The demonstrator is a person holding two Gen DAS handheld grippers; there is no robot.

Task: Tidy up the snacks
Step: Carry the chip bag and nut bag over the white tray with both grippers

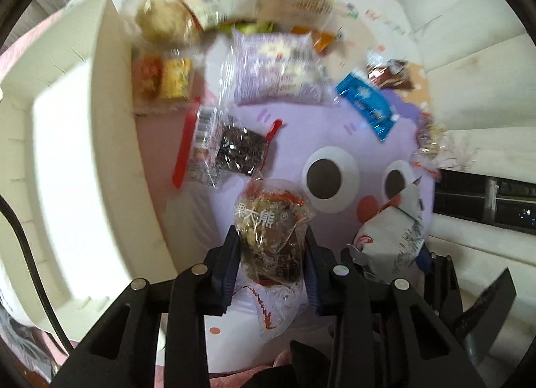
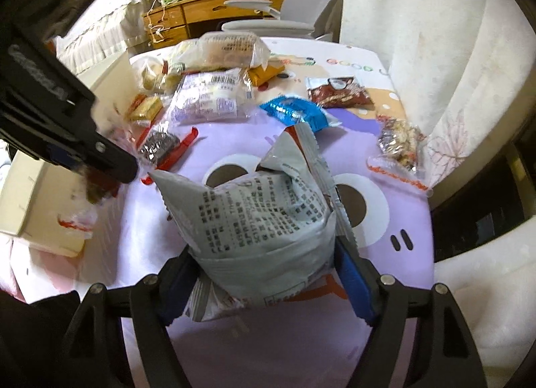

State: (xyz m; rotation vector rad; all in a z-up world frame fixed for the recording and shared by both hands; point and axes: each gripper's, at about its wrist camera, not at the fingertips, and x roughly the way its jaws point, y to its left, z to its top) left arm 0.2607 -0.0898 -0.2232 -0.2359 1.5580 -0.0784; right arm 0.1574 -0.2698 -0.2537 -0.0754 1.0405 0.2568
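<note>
Snacks (image 1: 278, 70) lie spread across the table (image 2: 234, 337); a box (image 1: 67, 187) stands at its left, a desk (image 2: 214, 9) behind.

Your views are evenly bright; the left wrist view smears toward twelve o'clock, and fisheye bending darkens every rim.

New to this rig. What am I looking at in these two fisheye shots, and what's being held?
No robot arm here: a person holds a two-finger tool in each hand, each with a fisheye camera looking along its fingers. In the left wrist view, the left tool is shut on a clear snack packet. In the right wrist view, the right tool is shut on a grey printed bag. Below is a purple cartoon-face mat scattered with snacks, including a blue packet and a pale purple pack. A white box sits at the left.
</note>
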